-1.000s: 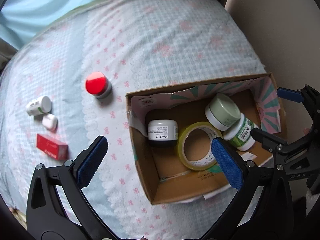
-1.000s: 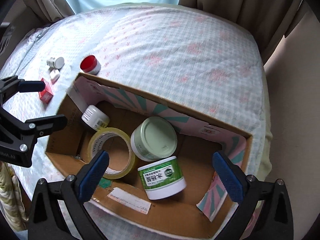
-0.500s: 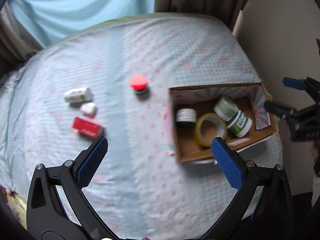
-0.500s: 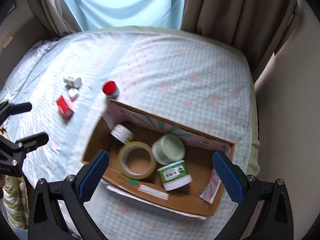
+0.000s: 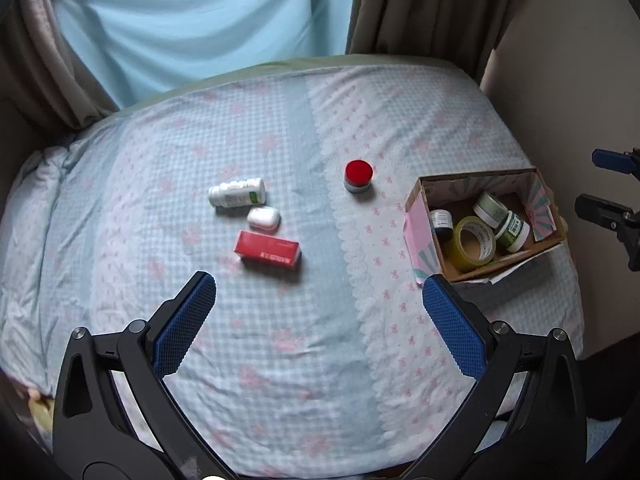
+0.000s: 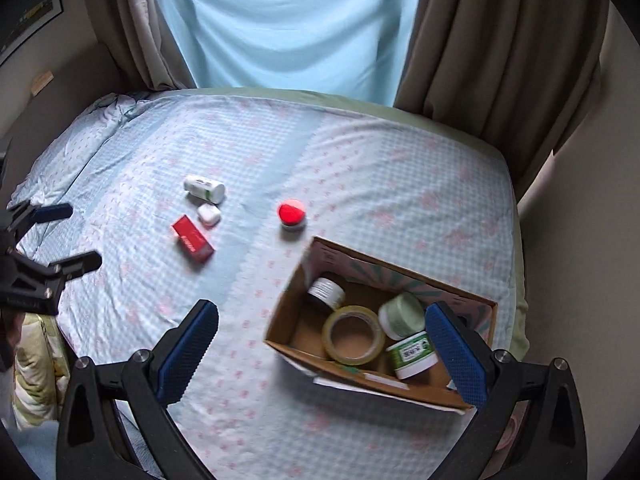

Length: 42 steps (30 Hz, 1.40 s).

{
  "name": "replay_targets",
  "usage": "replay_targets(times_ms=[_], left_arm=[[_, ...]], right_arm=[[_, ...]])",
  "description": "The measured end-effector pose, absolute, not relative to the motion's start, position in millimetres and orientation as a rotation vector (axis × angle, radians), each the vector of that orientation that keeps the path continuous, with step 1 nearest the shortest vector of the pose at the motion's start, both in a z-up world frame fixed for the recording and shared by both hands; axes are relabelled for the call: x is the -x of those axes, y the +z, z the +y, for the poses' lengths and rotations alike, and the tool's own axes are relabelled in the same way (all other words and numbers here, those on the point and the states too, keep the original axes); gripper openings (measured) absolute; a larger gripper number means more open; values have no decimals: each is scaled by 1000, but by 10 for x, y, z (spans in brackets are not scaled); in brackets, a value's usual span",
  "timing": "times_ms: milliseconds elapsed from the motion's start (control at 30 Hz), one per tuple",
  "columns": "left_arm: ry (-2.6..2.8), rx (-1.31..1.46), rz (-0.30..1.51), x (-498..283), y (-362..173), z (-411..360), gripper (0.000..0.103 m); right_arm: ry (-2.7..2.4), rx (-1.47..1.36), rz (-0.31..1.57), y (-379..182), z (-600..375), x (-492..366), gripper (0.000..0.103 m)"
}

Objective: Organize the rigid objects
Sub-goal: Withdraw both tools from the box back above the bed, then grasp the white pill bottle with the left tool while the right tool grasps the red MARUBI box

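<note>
A cardboard box (image 5: 558, 230) (image 6: 292, 354) stands on the bed at the right. In it are a tape roll (image 5: 474, 244) (image 6: 352, 334), a pale green jar (image 6: 402, 314), a green-labelled jar (image 6: 412, 354) and a small dark jar (image 6: 326, 292). On the sheet lie a red-lidded jar (image 5: 358, 176) (image 6: 292, 214), a white bottle (image 5: 238, 198) (image 6: 204, 188), a white case (image 5: 263, 218) (image 6: 209, 214) and a red box (image 5: 268, 254) (image 6: 192, 238). My left gripper (image 5: 318, 320) is open and empty, high above the bed. My right gripper (image 6: 322, 350) is open and empty above the box's left side.
The bed has a pale blue checked sheet (image 5: 280, 128). A blue curtain (image 6: 280, 20) and brown drapes (image 6: 492, 40) hang behind it. A wall (image 5: 580, 80) runs along the right side, close to the cardboard box.
Both grippers have pulled up and back from the box, so the whole bed shows. The objects have not moved.
</note>
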<state>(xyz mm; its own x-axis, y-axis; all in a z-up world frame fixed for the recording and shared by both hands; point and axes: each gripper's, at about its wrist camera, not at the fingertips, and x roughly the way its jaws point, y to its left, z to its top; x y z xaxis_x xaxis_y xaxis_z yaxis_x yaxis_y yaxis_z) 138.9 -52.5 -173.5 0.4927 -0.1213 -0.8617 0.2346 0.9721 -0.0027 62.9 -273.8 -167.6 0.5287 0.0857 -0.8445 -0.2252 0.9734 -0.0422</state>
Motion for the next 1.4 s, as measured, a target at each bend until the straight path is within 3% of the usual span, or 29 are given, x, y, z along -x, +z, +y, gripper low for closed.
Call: replay_targets(times_ms=[433, 767, 1100, 1400], left_arm=[[-493, -274, 926, -1912, -1528, 795, 103], [-624, -423, 1009, -2682, -1780, 1091, 103], [-749, -669, 1061, -3539, -2456, 784, 103], [-901, -1011, 1152, -4164, -3540, 218, 99]], right_arm=[[61, 108, 1014, -1654, -1263, -669, 103], [80, 127, 1052, -1895, -555, -931, 103], [236, 357, 1059, -2459, -191, -1398, 103], [395, 535, 1122, -3464, 119, -1960, 103]])
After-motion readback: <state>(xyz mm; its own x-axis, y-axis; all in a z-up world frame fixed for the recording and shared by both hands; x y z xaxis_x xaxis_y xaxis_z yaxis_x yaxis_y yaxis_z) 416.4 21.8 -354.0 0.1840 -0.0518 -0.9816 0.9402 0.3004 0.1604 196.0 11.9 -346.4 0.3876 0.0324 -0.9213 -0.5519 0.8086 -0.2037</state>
